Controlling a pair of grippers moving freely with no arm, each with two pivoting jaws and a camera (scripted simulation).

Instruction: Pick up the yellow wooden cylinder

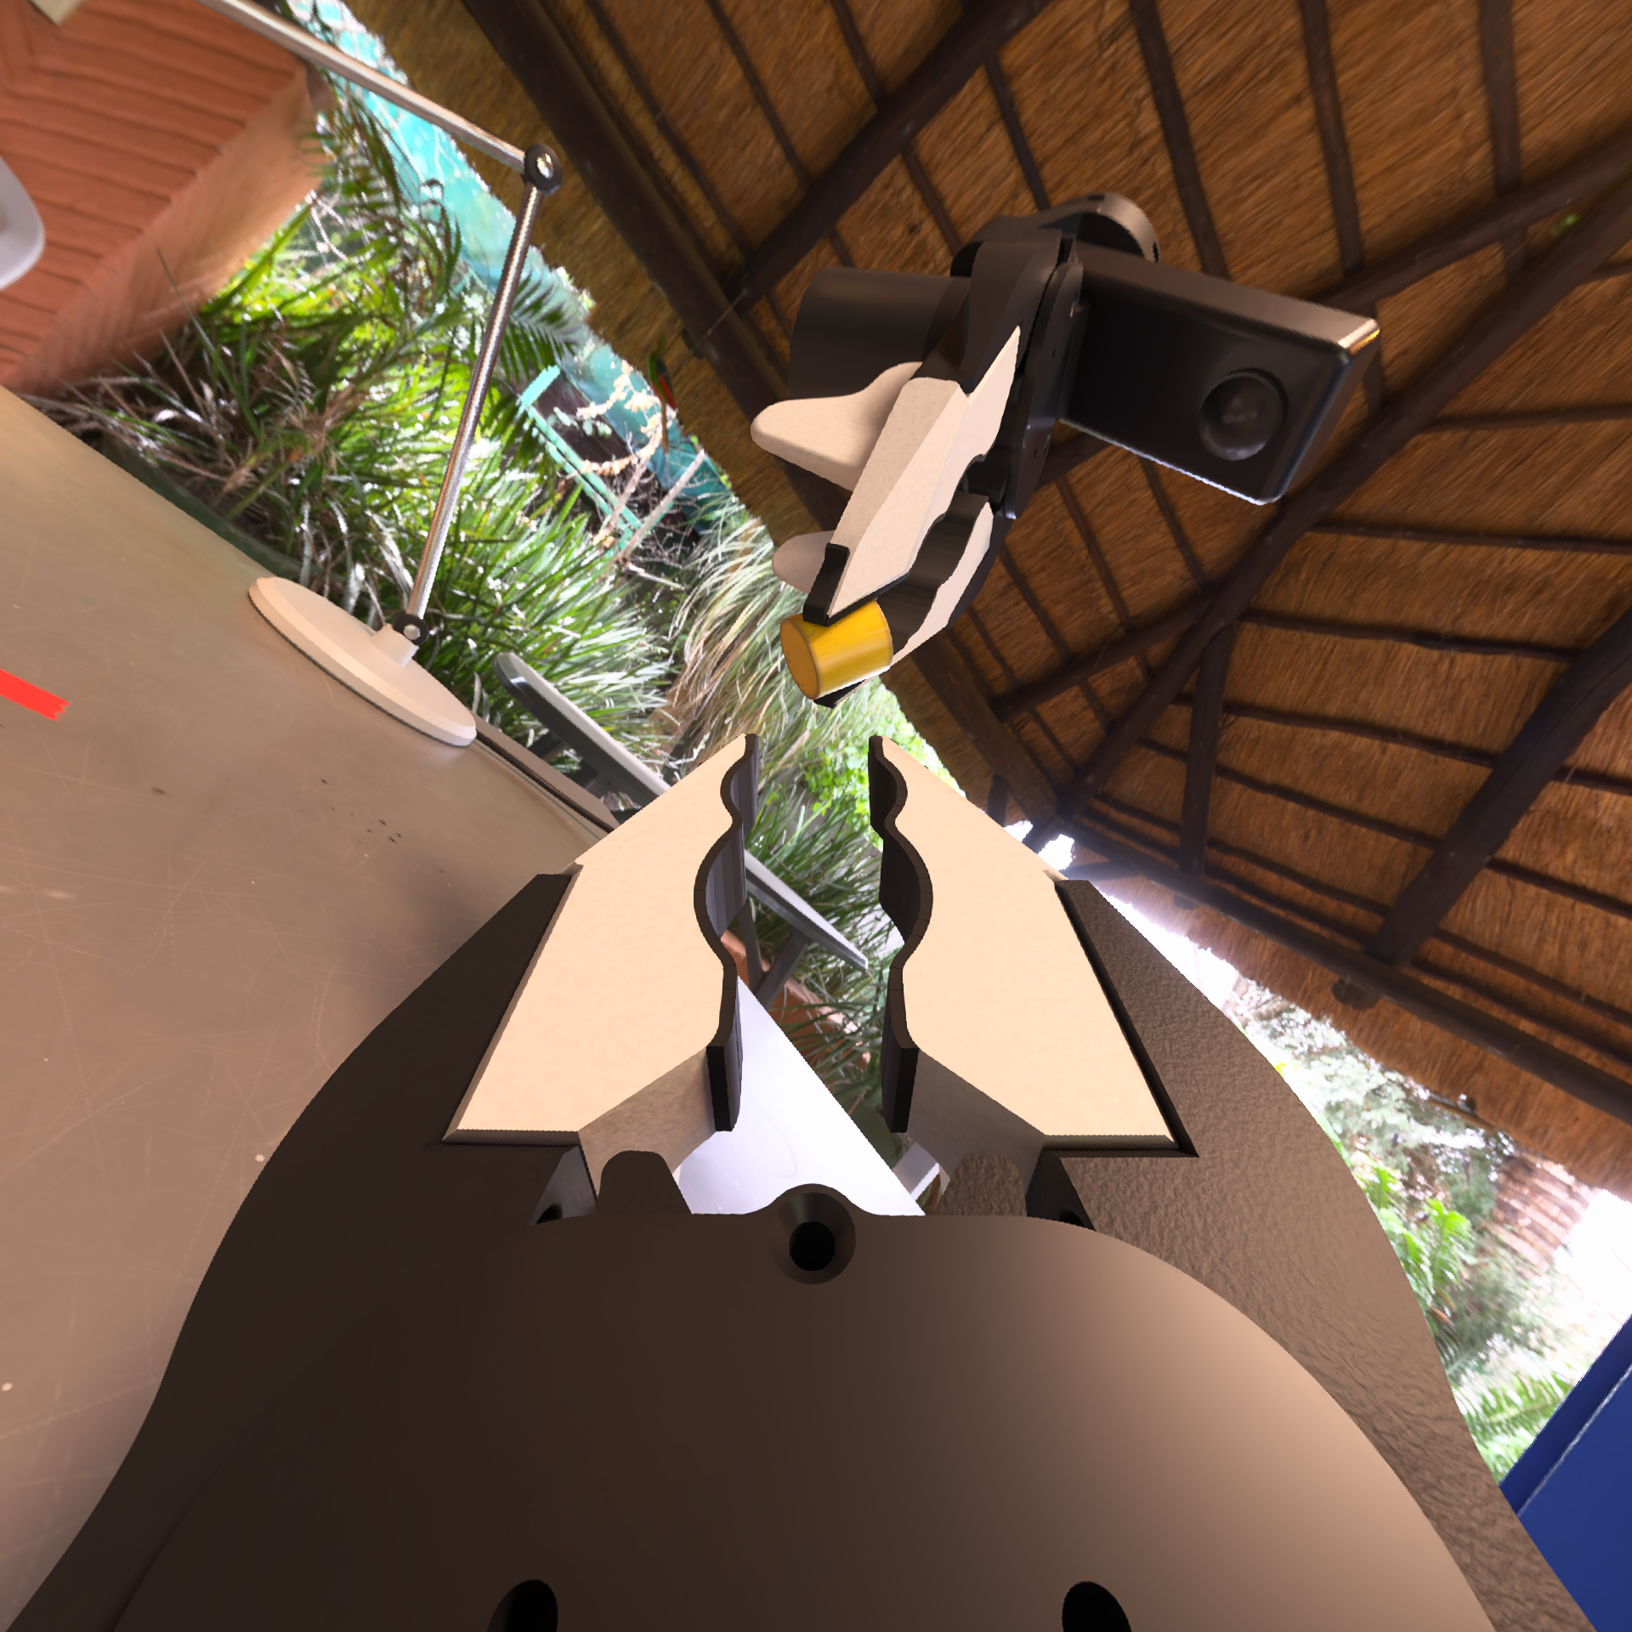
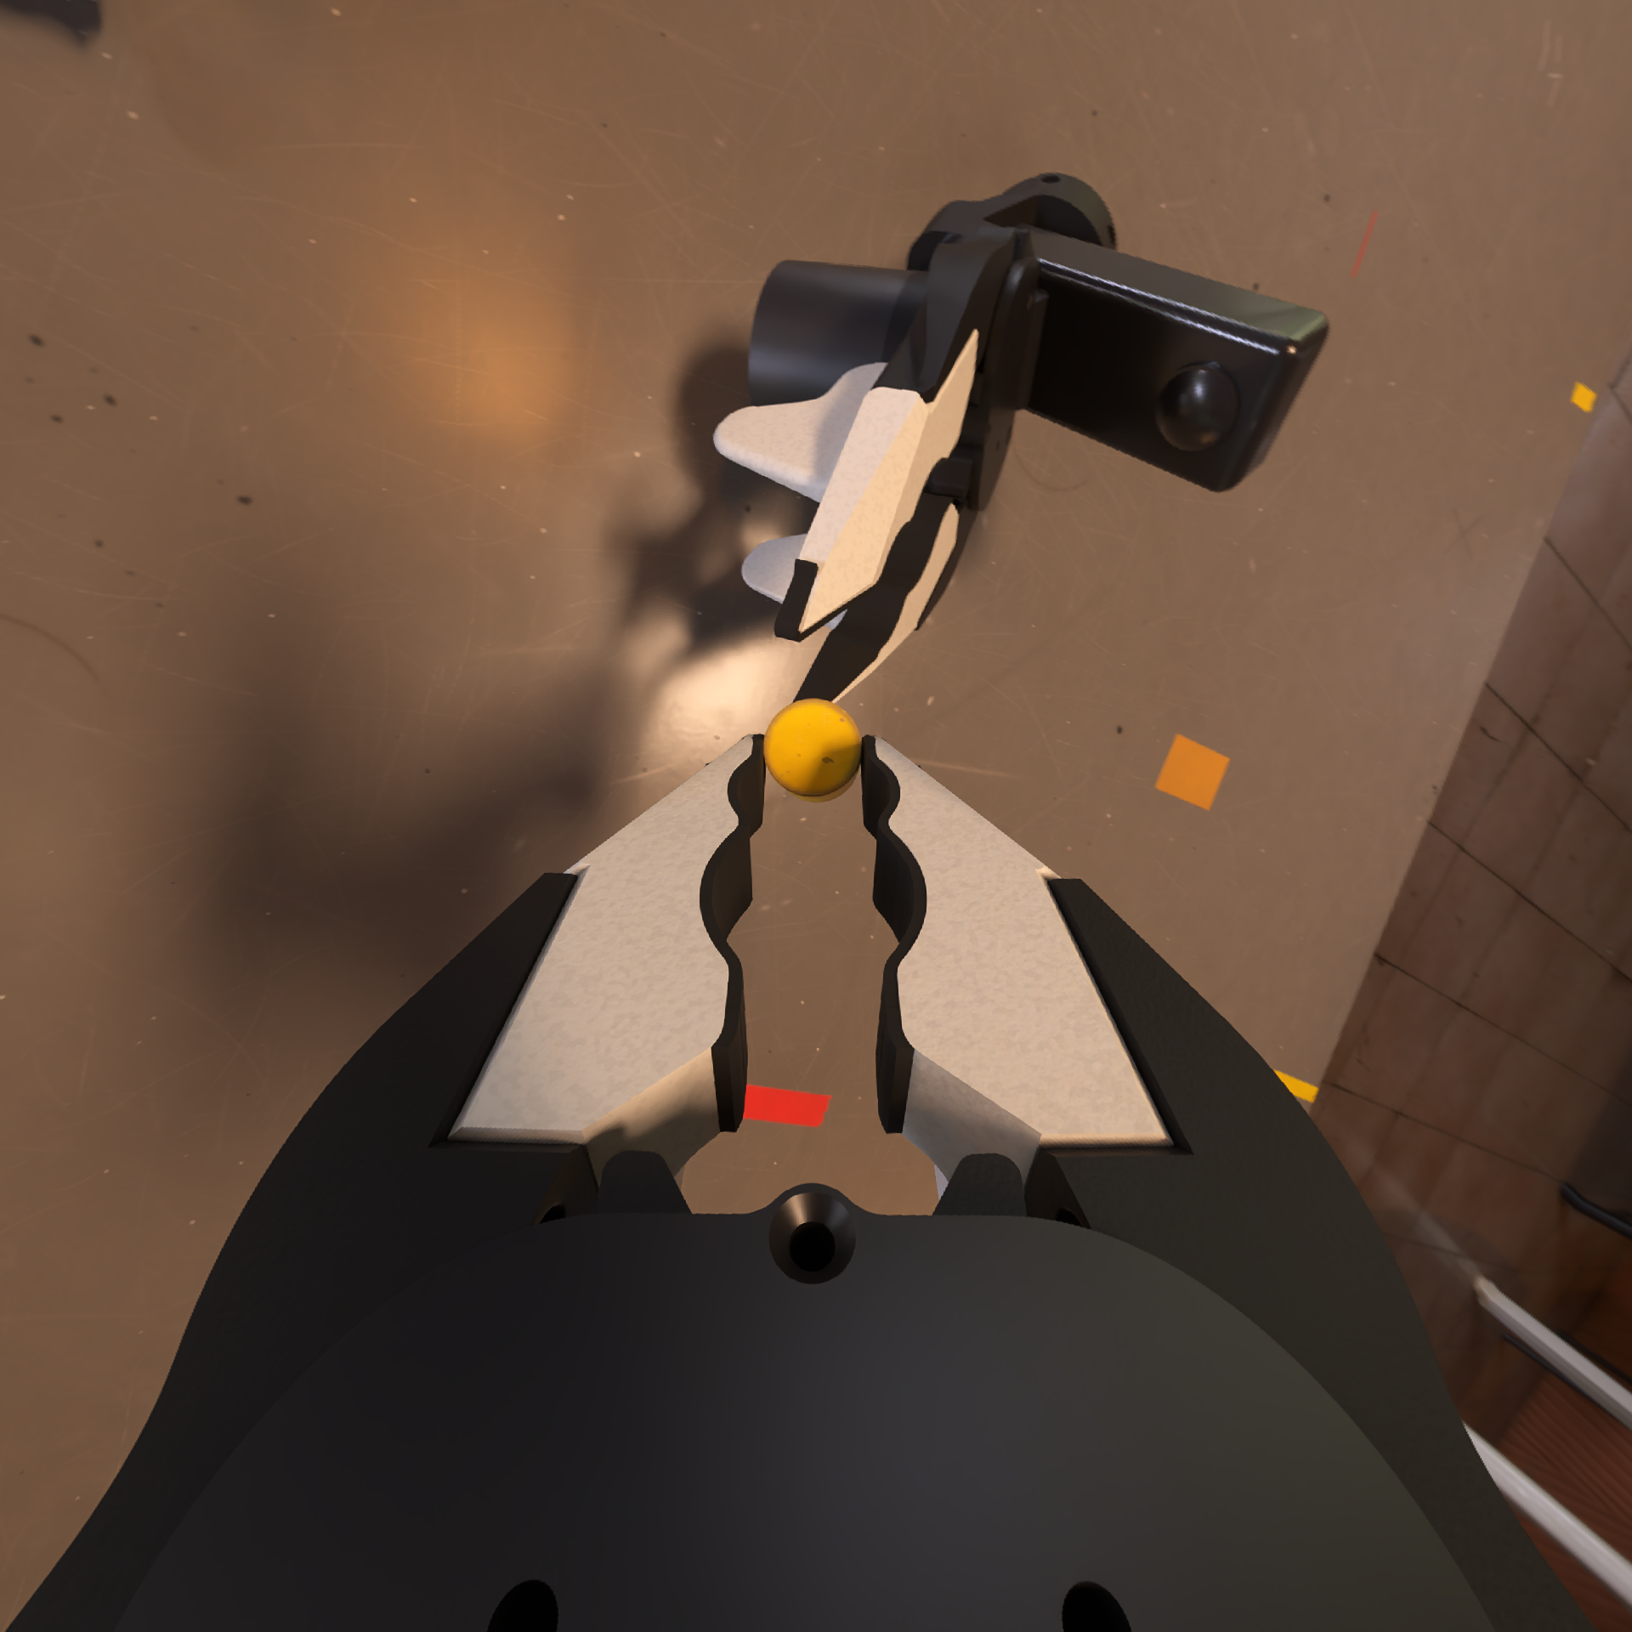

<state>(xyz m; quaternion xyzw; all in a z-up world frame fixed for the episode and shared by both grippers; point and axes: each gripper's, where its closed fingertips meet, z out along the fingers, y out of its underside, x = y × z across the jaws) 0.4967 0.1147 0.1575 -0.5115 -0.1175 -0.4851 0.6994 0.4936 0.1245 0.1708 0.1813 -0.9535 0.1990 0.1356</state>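
While the left wrist view looks up past the worktop edge, these lines hold:
Left tool [image 1: 811, 751]: its cream fingers with dark wavy pads stand a narrow gap apart at lower centre, nothing between them.
Right tool [image 1: 826, 658]: seen farther off in the upper middle of the frame, black body with cream fingers, pinching the short yellow wooden cylinder [image 1: 837, 658] at its tips.
Cylinder place: in the air, just above the left tool's fingertips in the frame and apart from them, clear of the worktop, its round end facing lower left.
Worktop [image 1: 177, 883]: scratched grey-brown surface filling the left side.
Lamp [image 1: 362, 653]: white round base standing on the worktop, thin metal arms rising to the upper left.
Red tape mark [image 1: 31, 693]: at the left edge on the worktop.
Background: thatched roof [image 1: 1236, 618] at upper right, green plants [image 1: 353, 424] behind the lamp.

Right wrist view:
Right tool [image 2: 811, 751]: fingers closed onto the yellow cylinder [image 2: 811, 749], whose round end face shows between the fingertips.
Left tool [image 2: 812, 653]: beyond the cylinder, upper middle of the frame, fingers pointing back toward the camera; tips near the cylinder, contact unclear.
Worktop [image 2: 265, 353]: brown surface behind both tools, carrying their shadow.
Orange square [image 2: 1192, 771]: right of centre.
Red rectangle [image 2: 786, 1106]: seen through the gap between the fingers, low in the frame.
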